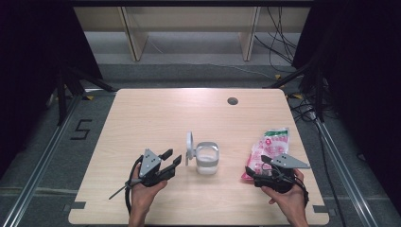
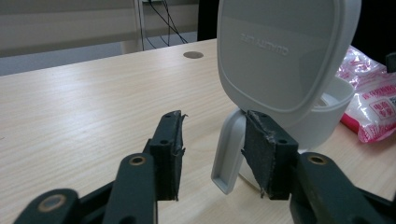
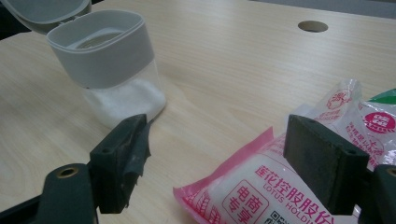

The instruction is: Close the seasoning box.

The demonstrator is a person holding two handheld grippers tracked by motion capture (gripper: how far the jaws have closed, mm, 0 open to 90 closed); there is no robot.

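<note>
Tabletop: left tool [image 2: 212, 154] half-open around container's handle [image 2: 227, 156].

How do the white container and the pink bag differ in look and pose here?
The container is rigid, grey-white above a clear base, and stands upright with its lid flipped open; the pink bag is soft printed plastic and lies flat. The container sits mid-table, the bag toward the right edge. Both appear to hold something white.

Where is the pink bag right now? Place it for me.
In the high view the pink bag lies at the table's right side, right of the lidded container, with the right tongs at its near end.
</note>
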